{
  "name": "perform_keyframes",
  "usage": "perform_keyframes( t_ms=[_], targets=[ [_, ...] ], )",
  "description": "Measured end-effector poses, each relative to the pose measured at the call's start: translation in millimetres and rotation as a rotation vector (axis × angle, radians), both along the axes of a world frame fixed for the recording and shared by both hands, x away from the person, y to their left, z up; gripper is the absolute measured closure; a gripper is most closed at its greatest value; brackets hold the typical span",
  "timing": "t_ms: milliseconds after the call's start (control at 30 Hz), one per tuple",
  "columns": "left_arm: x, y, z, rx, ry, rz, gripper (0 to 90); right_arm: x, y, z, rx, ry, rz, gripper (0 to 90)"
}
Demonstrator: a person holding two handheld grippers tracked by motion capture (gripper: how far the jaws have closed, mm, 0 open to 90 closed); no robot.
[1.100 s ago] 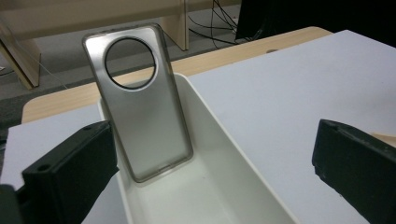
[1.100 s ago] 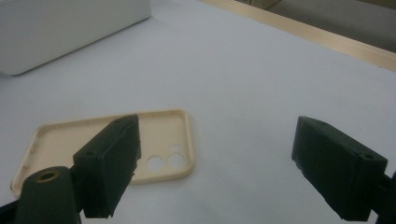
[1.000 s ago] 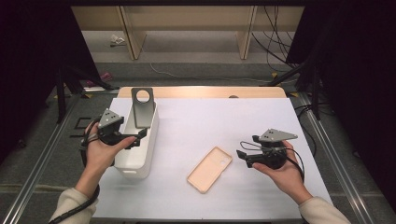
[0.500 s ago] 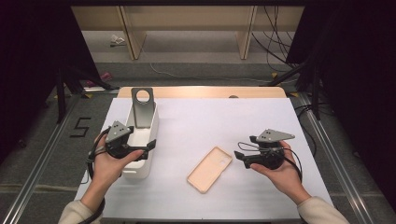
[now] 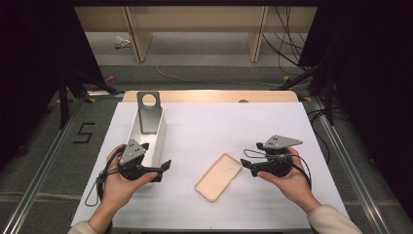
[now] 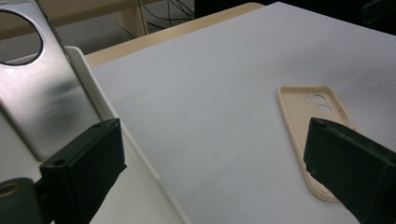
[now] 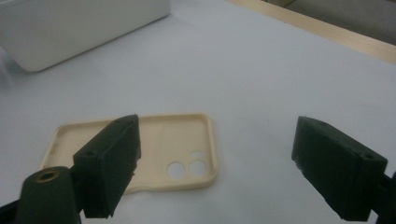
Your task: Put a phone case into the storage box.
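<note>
On the white table [image 5: 219, 126], the beige phone case [image 5: 218, 176] lay flat near centre. At nine o'clock of it, the left gripper [image 5: 163, 168] hovered wide open beside the white bin [image 5: 157, 141]; at three o'clock, the right gripper [image 5: 245, 168] gaped, empty.

Wide-spread fingers [image 6: 84, 172] frame a beige phone case [image 6: 310, 121] — metal plate [image 6: 35, 93] leaning in white bin [image 6: 100, 100].

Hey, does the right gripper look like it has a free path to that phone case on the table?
Probably yes. The right gripper has its jaws wide open and points at the phone case, which lies flat on the bare white table just ahead of it. Nothing sits between them; the white box is off to the side.
</note>
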State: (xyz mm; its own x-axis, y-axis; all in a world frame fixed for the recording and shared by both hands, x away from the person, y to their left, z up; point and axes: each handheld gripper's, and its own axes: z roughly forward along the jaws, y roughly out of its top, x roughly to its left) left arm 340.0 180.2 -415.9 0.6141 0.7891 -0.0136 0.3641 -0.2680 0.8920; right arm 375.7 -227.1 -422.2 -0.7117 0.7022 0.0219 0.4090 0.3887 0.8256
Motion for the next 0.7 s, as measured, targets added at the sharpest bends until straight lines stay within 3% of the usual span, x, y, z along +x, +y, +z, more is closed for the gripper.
perform_keyframes(
  t_ms=[700],
  targets=[
    [-1.1, -6.0, -1.5, 0.012, 0.002, -0.026, 5.0, 0.5, 4.5, -1.4, -0.001, 0.010, 0.012, 16.4]
  ],
)
